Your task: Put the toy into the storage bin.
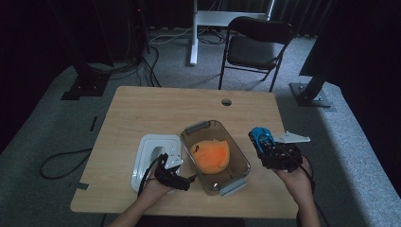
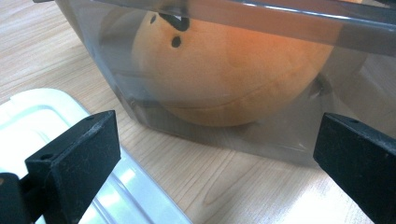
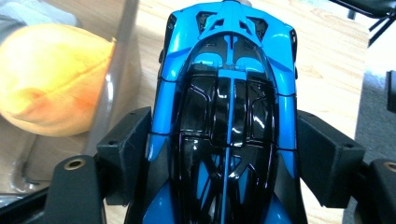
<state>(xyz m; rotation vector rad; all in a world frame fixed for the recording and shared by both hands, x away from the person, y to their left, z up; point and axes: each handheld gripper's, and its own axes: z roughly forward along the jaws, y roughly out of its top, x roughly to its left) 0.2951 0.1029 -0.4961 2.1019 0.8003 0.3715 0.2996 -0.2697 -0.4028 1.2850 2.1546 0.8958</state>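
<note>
Pale wooden table [image 1: 142, 113] in a dim, dark-curtained room: the right gripper [image 3: 224, 158] pinches a glossy blue-and-black toy car [image 3: 226, 107] by its flanks, long axis running straight out between the jaws, nose away from the hand; the clear grey plastic tub [image 1: 236, 156] holding an orange plush toy [image 1: 212, 156] lies to the car's left, the nearer hand's likely drop; the left gripper [image 1: 182, 176] waits wide and empty beside the tub's near wall, over a white lid [image 1: 146, 146].

We see the right gripper [image 1: 261, 140] clamping a blue toy car [image 1: 260, 135] beside the clear container [image 1: 239, 153]. An orange plush [image 1: 212, 156] lies inside it.
</note>
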